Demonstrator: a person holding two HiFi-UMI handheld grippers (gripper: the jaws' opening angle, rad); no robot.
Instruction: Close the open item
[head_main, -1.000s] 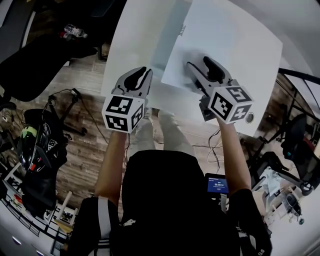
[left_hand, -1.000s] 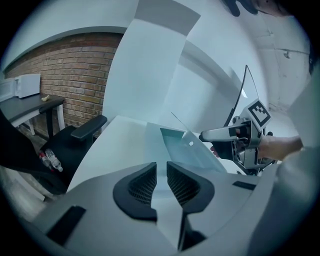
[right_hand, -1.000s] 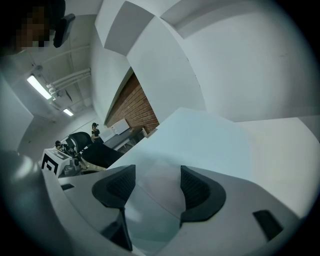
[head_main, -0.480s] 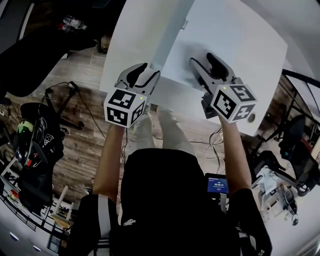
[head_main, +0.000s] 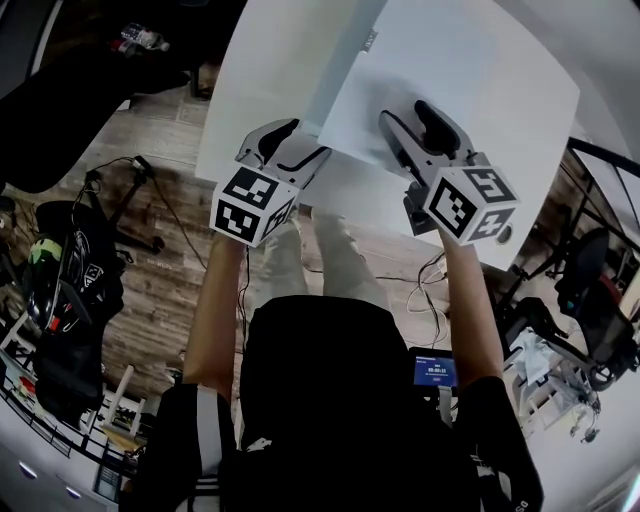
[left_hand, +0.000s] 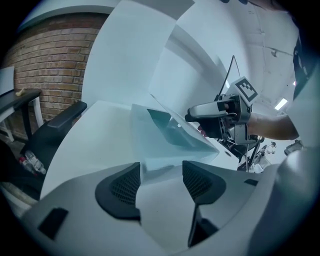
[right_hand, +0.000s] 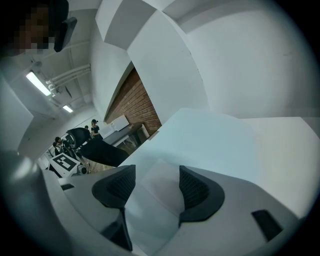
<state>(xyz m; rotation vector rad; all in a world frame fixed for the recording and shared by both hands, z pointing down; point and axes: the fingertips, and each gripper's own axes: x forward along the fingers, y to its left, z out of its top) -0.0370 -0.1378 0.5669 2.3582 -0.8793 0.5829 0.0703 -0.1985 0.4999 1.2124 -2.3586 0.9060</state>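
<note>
The open item is a flat white hinged thing (head_main: 460, 70) on the white table (head_main: 270, 70). Its big white panel (left_hand: 172, 132) stands tilted up off the table, with a bluish-grey side showing. My left gripper (head_main: 298, 143) is at the table's near edge, just left of the panel's near corner. Its jaws (left_hand: 160, 172) are opening and nothing is between them. My right gripper (head_main: 415, 130) is at the panel's near edge, and the left gripper view shows it (left_hand: 220, 112) reaching over that panel. Its jaws (right_hand: 155, 182) stand apart, with only white surface between the pads.
A dark office chair (left_hand: 45, 132) and a brick wall (left_hand: 50, 65) are beyond the table's left side. Bags and cables (head_main: 70, 280) lie on the wooden floor to the left. More chairs and gear (head_main: 590, 300) stand to the right. People (right_hand: 75, 135) are in the distance.
The left gripper's jaws have spread from nearly shut to wide apart and it has shifted slightly right, toward the panel's corner. The right gripper has hardly moved.
</note>
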